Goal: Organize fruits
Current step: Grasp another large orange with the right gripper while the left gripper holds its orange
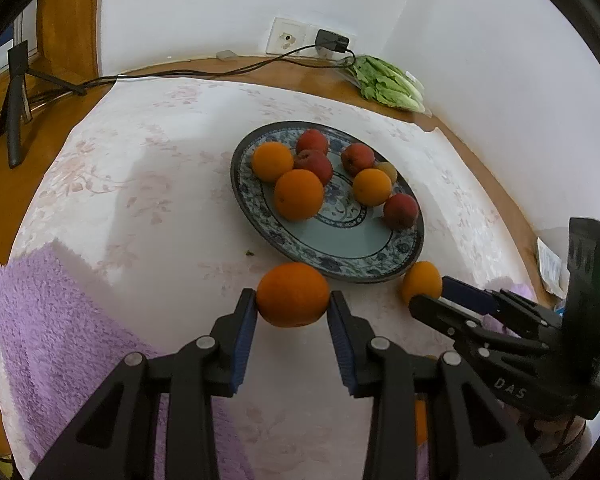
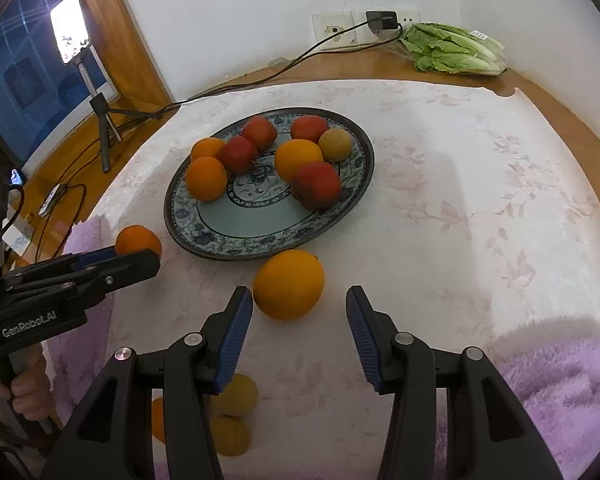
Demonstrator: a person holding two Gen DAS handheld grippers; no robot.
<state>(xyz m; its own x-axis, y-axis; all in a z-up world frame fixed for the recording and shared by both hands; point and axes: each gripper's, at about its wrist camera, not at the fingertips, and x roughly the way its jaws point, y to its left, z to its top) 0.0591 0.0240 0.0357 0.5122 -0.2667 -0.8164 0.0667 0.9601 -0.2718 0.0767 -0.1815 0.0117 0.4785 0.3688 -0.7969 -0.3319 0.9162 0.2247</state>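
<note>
An orange [image 1: 293,295] is pinched between the two blue pads of the left gripper [image 1: 293,304]. This orange is held just in front of the near rim of the blue and white plate [image 1: 340,248]. In the right wrist view the same orange [image 2: 137,241] is seen at the tip of the left gripper [image 2: 140,258], to the left of the plate [image 2: 236,236].

The right gripper [image 2: 299,310] is spread wide open. A second orange [image 2: 289,284] is seen between its two fingers, close to the left pad, but it is not squeezed. This orange sits on the white flowered cloth [image 2: 460,200], just near the plate's near rim. In the left wrist view it [image 1: 421,282] is seen at the tip of the right gripper [image 1: 440,294].

On the plate, three oranges, four red apples and one small yellow fruit [image 2: 335,144] are piled together. A big red apple [image 2: 316,186] lies on the right side of the plate.

More yellow fruits [image 2: 236,396] are seen low down under the right gripper, partly hidden. A fluffy purple towel [image 1: 60,320] lies at the near left. Green lettuce [image 2: 456,50] is kept far away by the wall.
</note>
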